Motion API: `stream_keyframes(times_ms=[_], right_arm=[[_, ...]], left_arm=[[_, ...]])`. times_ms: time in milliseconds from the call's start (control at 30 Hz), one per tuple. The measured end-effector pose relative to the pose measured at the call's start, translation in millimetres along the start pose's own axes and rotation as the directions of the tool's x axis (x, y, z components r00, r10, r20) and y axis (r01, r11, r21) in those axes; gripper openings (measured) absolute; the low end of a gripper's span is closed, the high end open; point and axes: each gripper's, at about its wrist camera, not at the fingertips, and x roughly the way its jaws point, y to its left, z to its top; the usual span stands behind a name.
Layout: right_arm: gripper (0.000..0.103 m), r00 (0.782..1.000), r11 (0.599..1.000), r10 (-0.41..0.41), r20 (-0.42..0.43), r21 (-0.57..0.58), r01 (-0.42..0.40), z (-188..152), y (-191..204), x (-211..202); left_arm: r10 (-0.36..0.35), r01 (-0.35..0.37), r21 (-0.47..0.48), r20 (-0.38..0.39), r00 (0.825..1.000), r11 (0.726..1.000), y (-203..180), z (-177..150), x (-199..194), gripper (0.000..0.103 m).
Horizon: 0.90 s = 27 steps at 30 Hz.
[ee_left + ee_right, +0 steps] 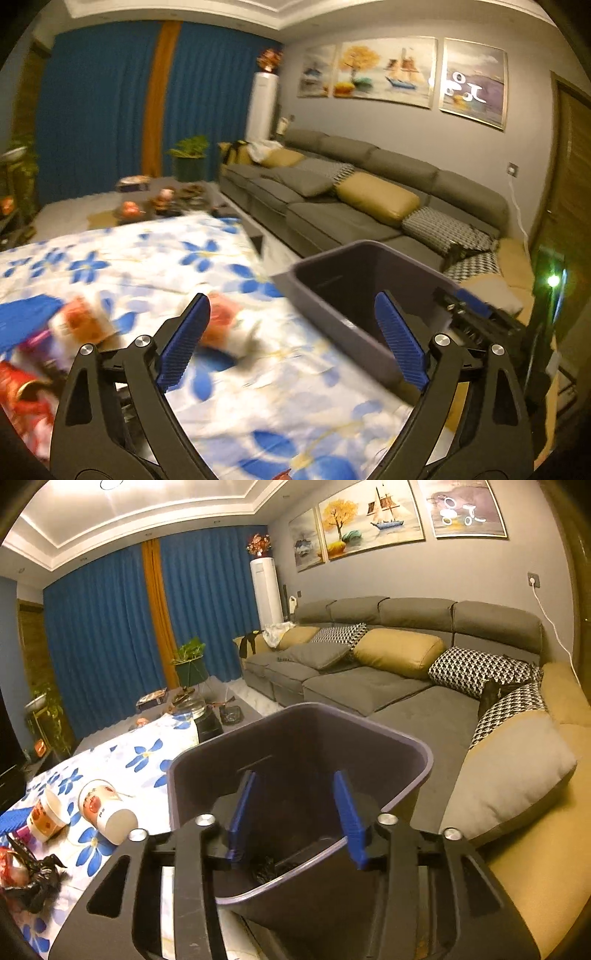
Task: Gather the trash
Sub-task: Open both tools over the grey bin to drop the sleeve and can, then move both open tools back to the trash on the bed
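Left claw [291,325] gapes wide, empty; right claw [295,816] half-open, empty, over the bin [421,746]. Centre on the lower-left cup [107,810], close gently, avoid crushing

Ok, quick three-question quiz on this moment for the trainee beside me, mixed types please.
1. True or false: the left gripper holds a cup.
2. Over what does the right gripper hover? A) sofa B) trash bin C) floral cloth
3. How many paper cups lie on the cloth in the right wrist view?

Key: 1 false, it is open and empty. 2 B. 3 two.
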Motion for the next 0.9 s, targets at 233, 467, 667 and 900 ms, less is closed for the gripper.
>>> stream_keyframes(times_ms=[233, 467, 667, 900], right_arm=[[0.071, 0.998, 0.999, 0.032, 0.047, -0.029, -0.030, -5, 21, -39], [0.081, 0.991, 0.990, 0.124, 0.055, -0.076, -0.120, -20, 59, -77], [0.085, 0.972, 0.964, 0.233, 0.032, -0.141, -0.226, -43, 107, -107], [0.086, 0.946, 0.925, 0.323, -0.024, -0.205, -0.321, -71, 165, -128]], left_arm=[[0.132, -0.131, -0.032, 0.051, 0.990, 0.991, 33, -18, -61, 0.092], [0.252, -0.248, -0.060, 0.070, 0.965, 0.967, 67, -42, -115, 0.092], [0.363, -0.357, -0.089, 0.070, 0.929, 0.930, 110, -67, -165, 0.092], [0.437, -0.430, -0.131, 0.022, 0.899, 0.893, 153, -98, -204, 0.092]])
